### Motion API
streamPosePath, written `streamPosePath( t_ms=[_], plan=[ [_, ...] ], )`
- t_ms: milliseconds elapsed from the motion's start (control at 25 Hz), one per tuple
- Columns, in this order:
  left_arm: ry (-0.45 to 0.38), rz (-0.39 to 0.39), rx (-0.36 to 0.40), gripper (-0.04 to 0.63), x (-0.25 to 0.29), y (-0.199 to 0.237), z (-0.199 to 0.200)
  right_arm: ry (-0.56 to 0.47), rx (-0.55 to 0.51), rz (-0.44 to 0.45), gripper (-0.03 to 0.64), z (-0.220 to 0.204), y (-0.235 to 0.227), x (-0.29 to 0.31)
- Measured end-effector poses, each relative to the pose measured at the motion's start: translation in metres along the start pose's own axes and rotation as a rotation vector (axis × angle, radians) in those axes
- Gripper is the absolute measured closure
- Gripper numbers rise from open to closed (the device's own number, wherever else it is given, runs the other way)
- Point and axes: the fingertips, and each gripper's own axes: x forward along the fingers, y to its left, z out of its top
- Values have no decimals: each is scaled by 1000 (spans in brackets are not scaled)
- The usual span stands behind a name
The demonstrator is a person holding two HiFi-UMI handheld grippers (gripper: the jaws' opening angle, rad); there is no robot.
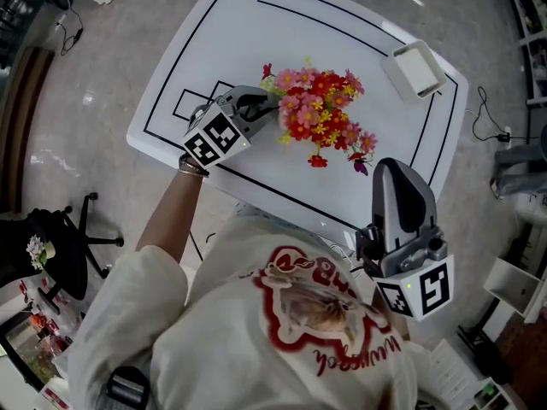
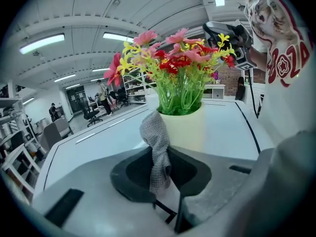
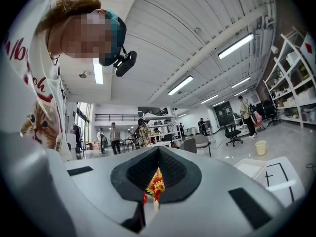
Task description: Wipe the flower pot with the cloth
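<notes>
Cream sweatshirt (image 1: 214,314) with a red print fills the near edge of the head view, and just beside it the right gripper (image 1: 395,171) is held up off the table; in its own view the jaws are drawn in to a narrow slit with nothing gripped, only a sliver of blossoms showing through. Further out, the left gripper (image 2: 160,174) reaches over the white table (image 1: 256,41), its jaws clamped on a grey cloth (image 2: 157,147) that stands up from the pads. The upper end of the cloth touches the side of the pale flower pot (image 2: 190,127), which stands on the table near its middle, inside the black outline. Red, pink and yellow flowers (image 1: 320,114) spread over the pot and hide it from above. Beyond them, a white tray (image 1: 416,68) sits at the far right corner.
</notes>
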Motion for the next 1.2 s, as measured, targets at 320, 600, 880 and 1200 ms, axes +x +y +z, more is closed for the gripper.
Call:
streamPosePath(
  t_ms=[320, 600, 880, 1200],
  plan=[
    [-15, 27, 26, 541, -2, -5, 1, 8, 9, 14, 618, -7, 8, -6],
    [-8, 51, 27, 541, -4, -8, 0, 7, 7, 7, 618, -7, 5, -11],
    [-14, 72, 7, 541, -8, -13, 0, 4, 1, 17, 618, -6, 7, -13],
    [-25, 85, -3, 541, -12, -24, -1, 10, 6, 38, 618, -9, 16, -16]
  ],
)
